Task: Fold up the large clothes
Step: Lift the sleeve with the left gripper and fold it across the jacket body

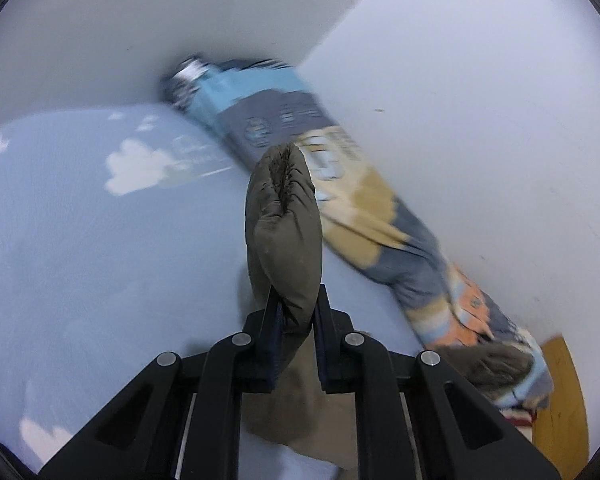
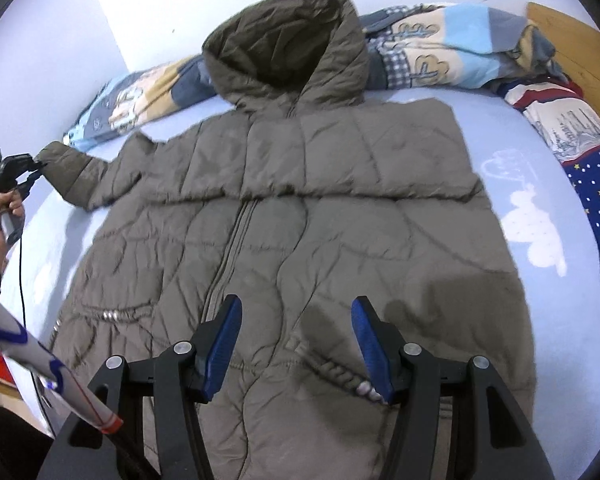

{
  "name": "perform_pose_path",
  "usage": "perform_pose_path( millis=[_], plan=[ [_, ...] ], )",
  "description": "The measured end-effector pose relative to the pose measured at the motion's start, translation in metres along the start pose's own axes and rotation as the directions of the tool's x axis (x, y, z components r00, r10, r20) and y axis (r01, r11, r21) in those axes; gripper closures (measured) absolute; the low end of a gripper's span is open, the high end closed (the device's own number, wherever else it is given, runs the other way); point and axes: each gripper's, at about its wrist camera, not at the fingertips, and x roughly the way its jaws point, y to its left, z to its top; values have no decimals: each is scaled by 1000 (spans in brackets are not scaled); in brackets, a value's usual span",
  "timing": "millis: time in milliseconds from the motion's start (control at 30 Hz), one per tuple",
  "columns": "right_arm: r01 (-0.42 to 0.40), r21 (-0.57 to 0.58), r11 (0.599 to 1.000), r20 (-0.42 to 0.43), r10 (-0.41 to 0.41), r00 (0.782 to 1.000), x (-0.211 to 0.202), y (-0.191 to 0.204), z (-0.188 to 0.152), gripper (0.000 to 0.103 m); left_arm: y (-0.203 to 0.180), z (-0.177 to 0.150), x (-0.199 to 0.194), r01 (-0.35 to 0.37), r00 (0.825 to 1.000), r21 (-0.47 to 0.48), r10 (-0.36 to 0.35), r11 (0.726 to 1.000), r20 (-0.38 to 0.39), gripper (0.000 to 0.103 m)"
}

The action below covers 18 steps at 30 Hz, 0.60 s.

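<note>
The left gripper [image 1: 296, 312] is pinching the cuff end of the jacket's sleeve [image 1: 284, 224] between its two fingers, the padded olive fabric bulging up and forward out of the narrow gap, and from the right wrist view the same left gripper [image 2: 30, 172] is showing at the far left edge with the sleeve [image 2: 76, 176] stretching from it toward the body of the garment while the person's left hand [image 2: 4, 216] is gripping the handle below. The right gripper [image 2: 296, 344] is hovering just over the lower front of the jacket [image 2: 300, 208] with its blue-padded fingers [image 2: 224, 344] spread wide apart and holding nothing. The olive hooded puffer jacket is lying flat, front side up with its zip closed, on the light blue bed sheet [image 2: 560, 340] printed with white clouds, its hood [image 2: 288, 48] pointing away toward the white wall [image 2: 160, 0]. A rolled patchwork blanket [image 2: 440, 48] is lying along the wall behind the hood (it is blurred in the left wrist view, where it is running diagonally past the pinched sleeve). A dark blue star-patterned cloth [image 2: 588, 184] is lying at the right side of the bed, apart from the jacket, beside a wooden headboard [image 2: 572, 40]
</note>
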Motion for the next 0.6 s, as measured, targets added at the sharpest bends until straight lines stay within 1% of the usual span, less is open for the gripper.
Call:
perform_pose_path(
  millis=[133,267,333,433,600],
  plan=[
    [3,28,1000,48,-5,999,-16,-9,7,41,-52,-10,-31,44,999,97,-46,994,23,90],
    [1,58,998,78,-6,997,-31,-20,11,41,-98,-29,-52,109,994,158,-112,981,11,90],
    [2,74,997,95,-9,995,-38,-27,12,41,-118,-40,-57,141,990,180,-143,974,-5,90],
    [7,102,995,124,-20,992,-49,-39,15,41,-155,-63,-60,201,980,212,-196,956,-44,90],
    [16,175,984,167,-45,985,-64,-65,19,41,-217,-113,-51,279,958,268,-249,922,-142,90]
  ],
)
